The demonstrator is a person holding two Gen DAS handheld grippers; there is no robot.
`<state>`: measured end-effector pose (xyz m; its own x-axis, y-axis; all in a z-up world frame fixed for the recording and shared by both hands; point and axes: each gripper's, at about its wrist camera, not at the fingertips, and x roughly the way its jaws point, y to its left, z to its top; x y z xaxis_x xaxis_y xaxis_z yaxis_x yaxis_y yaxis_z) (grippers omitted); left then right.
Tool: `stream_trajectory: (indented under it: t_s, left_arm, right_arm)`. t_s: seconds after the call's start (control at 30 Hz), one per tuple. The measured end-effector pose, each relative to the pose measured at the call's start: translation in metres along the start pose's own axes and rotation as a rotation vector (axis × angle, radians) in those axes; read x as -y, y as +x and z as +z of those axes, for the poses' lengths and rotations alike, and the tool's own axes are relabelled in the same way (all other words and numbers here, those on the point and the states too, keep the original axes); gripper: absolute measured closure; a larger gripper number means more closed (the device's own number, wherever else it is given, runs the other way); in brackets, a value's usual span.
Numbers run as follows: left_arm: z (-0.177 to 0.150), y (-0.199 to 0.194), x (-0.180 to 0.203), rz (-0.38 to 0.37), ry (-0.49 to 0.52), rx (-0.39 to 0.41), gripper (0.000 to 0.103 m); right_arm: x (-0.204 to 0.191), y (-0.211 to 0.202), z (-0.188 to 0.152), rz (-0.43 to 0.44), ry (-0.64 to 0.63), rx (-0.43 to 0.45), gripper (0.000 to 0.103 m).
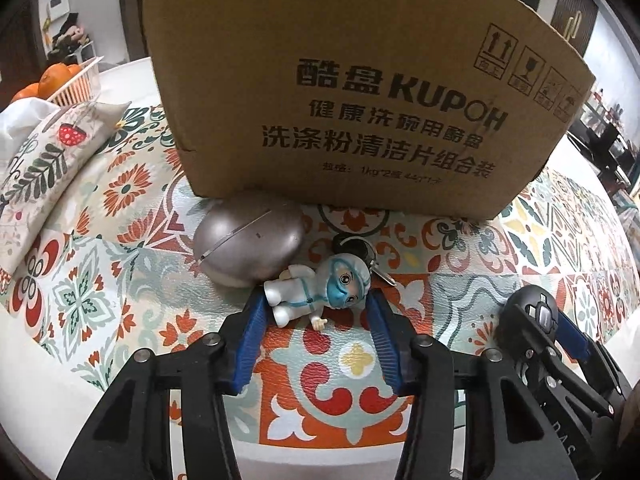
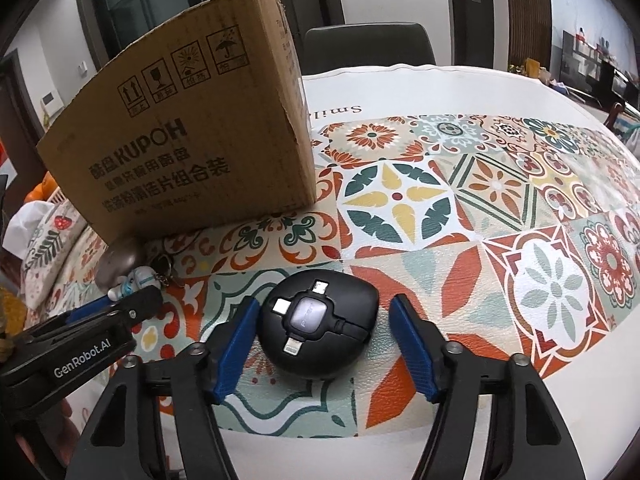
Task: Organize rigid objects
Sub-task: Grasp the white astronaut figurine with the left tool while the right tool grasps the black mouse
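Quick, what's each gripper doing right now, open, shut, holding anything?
Left gripper: open, fingers either side of the toy figure, not clamped.
Right gripper: open around the black round gadget, not clamped.

Even indoor light fills both my views, bright enough for crisp colours on the patterned tabletop (image 1: 120, 280). The cardboard box (image 1: 360, 92) throws a soft shadow at its foot, and the metal egg (image 1: 250, 242) carries a dull sheen without hard glare. Fisheye bending bows the box edges and curves the tabletop rim; black vignette cuts every corner. Rooms toward 10 and 2 o'clock sit dimmer and softer. Print on the box stays readable.
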<state>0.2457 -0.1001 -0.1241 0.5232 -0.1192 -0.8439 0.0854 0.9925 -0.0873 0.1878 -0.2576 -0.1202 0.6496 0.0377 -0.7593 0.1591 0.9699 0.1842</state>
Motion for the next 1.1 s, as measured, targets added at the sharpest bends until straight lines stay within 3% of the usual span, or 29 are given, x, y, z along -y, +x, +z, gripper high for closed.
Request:
stream_trajectory:
  t_s: [0.5,1.0,1.03,1.1]
  left_arm:
    - [-0.015,-0.015,-0.008,-0.05,0.029,-0.007,0.054]
    - [-0.015,-0.068,-0.022,-0.084,0.073,0.082,0.054]
    - [-0.014,-0.071,-0.023,-0.087,0.074,0.089,0.055]
    - [-0.013,-0.079,-0.024,-0.088,0.08,0.106,0.075]
  right_arm:
    - [-0.001,-0.007,-0.003,0.027,0.0,-0.012,0.041]
    - [-0.015,-0.045,0.001,0.027,-0.019,0.036,0.042]
    - [-0.016,-0.048,0.001,0.026,-0.021,0.04,0.042]
    - [-0.018,-0.053,0.002,0.024,-0.022,0.045,0.042]
